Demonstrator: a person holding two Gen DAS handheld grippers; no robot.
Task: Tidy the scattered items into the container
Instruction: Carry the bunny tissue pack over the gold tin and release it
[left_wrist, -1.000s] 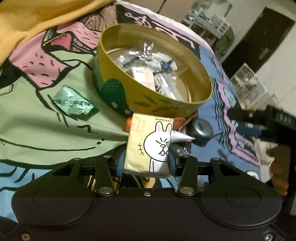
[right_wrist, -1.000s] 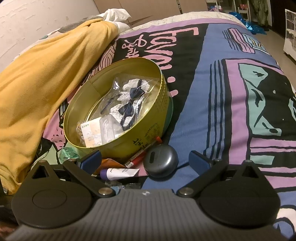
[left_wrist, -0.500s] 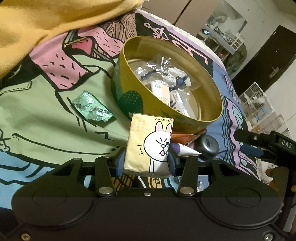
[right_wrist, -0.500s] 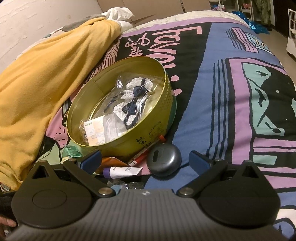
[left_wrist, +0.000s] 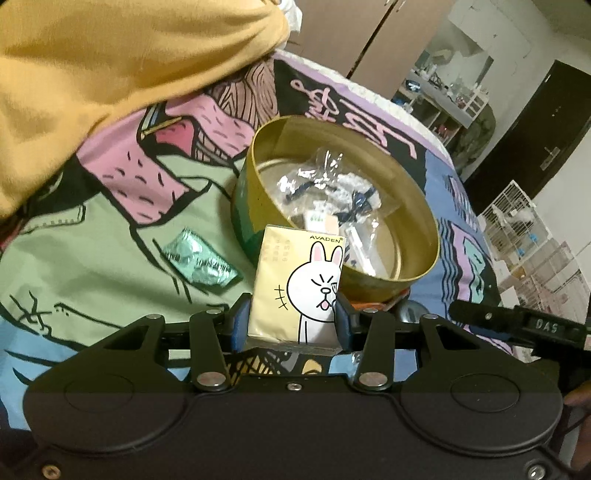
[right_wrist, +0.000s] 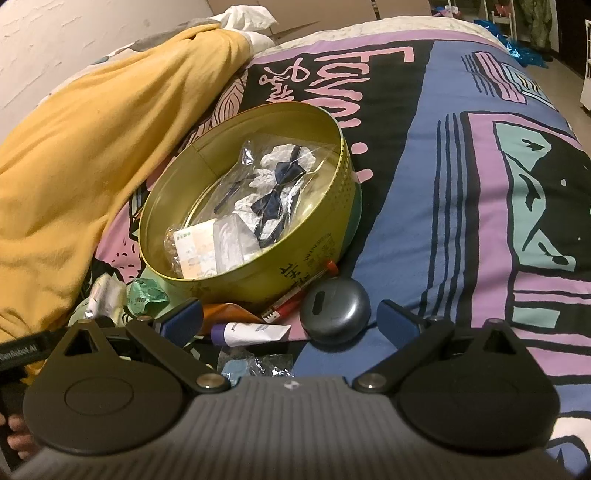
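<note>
My left gripper (left_wrist: 291, 325) is shut on a yellow tissue pack with a cartoon rabbit (left_wrist: 297, 286), held above the bed just short of the near rim of the round gold tin (left_wrist: 391, 284). The tin (right_wrist: 314, 254) holds bagged items and a card. My right gripper (right_wrist: 291, 321) is open and empty, low over the bed. Between its fingers lie a grey round case (right_wrist: 334, 312), a white and purple tube (right_wrist: 251, 332), a red pen (right_wrist: 295, 295) and an orange packet (right_wrist: 229, 312). A green foil packet (left_wrist: 199, 262) lies left of the tin; it also shows in the right wrist view (right_wrist: 146, 295).
A yellow blanket (right_wrist: 92, 147) is heaped left of the tin. The patterned bedspread (right_wrist: 461, 184) stretches to the right. A small clear bag (right_wrist: 255, 363) lies under my right gripper. A dark door (left_wrist: 528, 136) and white wire cages (left_wrist: 517, 221) stand beyond the bed.
My left gripper has risen with the tissue pack and come nearer the tin's rim. My right gripper has barely moved and stays open.
</note>
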